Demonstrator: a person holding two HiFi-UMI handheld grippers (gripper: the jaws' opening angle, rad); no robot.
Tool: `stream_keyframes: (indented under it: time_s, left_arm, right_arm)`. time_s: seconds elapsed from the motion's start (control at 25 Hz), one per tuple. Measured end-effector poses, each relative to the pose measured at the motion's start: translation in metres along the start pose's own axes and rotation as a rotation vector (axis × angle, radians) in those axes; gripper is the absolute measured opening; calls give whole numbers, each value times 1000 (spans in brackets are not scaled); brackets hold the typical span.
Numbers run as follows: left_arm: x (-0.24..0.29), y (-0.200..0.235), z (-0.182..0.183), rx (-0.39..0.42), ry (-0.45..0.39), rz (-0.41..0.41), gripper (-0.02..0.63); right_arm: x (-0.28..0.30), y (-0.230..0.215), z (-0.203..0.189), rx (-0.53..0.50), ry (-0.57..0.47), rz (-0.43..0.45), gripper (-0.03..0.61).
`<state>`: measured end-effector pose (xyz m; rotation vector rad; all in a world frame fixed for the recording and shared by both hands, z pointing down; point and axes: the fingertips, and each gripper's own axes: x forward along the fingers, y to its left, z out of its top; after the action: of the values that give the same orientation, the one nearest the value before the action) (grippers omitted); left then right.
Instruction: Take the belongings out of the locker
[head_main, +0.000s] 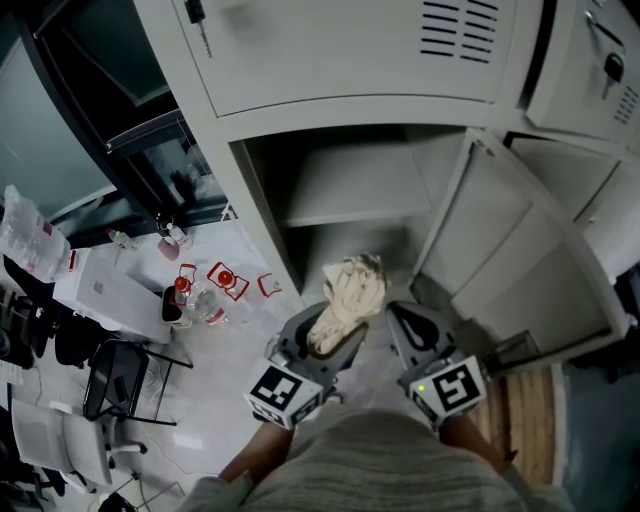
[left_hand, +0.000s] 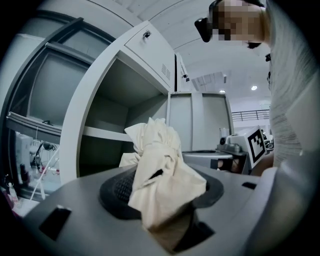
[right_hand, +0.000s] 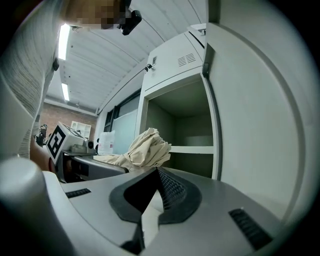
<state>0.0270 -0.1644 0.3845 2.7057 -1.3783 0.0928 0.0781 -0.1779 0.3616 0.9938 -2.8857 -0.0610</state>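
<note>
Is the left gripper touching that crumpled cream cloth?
Touching. In the left gripper view, the left gripper has its jaws closed on the crumpled cream cloth, which bunches up out of them.

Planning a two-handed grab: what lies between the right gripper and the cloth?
Nothing; in the head view the gap from right gripper to cloth, held by the left gripper, is bare.

Beige cloth bundle (right_hand: 145, 148) before open locker (right_hand: 191, 129)

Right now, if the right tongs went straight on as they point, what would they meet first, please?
Probably the shelf inside the open locker: the right tongs aim just past the cream cloth in the left tongs, though depth is hard to judge.
</note>
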Motion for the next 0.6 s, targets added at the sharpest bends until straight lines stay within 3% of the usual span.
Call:
stream_keyframes:
  time_s: [0.2,0.6]
  left_arm:
    - [-9,-3,10,7,-32,9,241]
    - [-26,-5,13,-6,-52,31,241]
  right_arm:
    - [-1,3,10,-62,-25,-21,2]
    - [-2,16,12,-27,-46,13,2]
